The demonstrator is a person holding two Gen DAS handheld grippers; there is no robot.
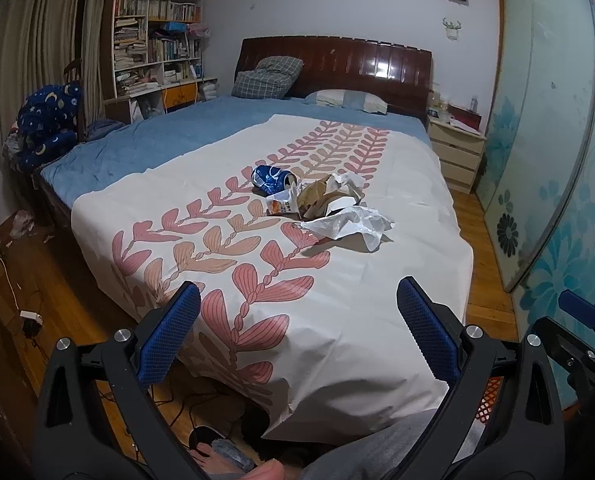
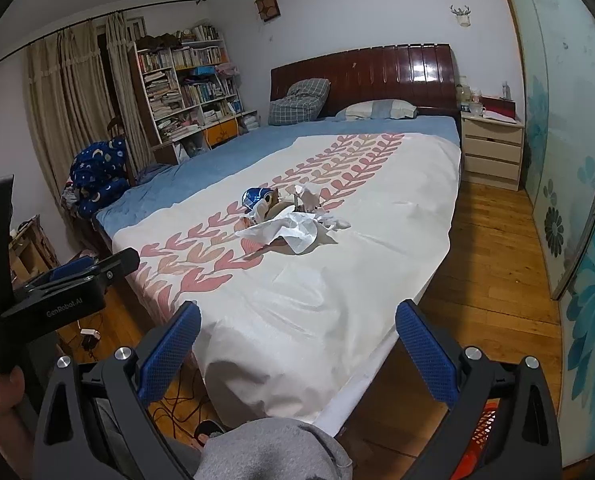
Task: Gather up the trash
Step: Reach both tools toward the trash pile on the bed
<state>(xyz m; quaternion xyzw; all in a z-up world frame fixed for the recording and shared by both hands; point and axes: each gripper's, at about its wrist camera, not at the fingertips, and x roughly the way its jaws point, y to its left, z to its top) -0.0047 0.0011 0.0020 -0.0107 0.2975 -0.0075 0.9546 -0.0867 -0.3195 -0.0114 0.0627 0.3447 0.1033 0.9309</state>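
Lying in a small heap on the leaf-patterned bedcover (image 1: 337,264), the trash (image 1: 317,200) gathers a crushed blue can (image 1: 271,179), brown paper (image 1: 317,196) and a white plastic bag (image 1: 349,226) touching one another, midway along the bed. Well short of it, over the bed's foot, the left gripper (image 1: 297,336) and right gripper (image 2: 297,352) both hang with fingers spread apart and grasp nothing. A wooden headboard (image 1: 337,60) and a bookshelf (image 1: 153,40) stand behind.

You get dim, bluish indoor light, glare on the glossy dark wooden headboard (image 1: 377,66), and fisheye-bent, black-vignetted corners.
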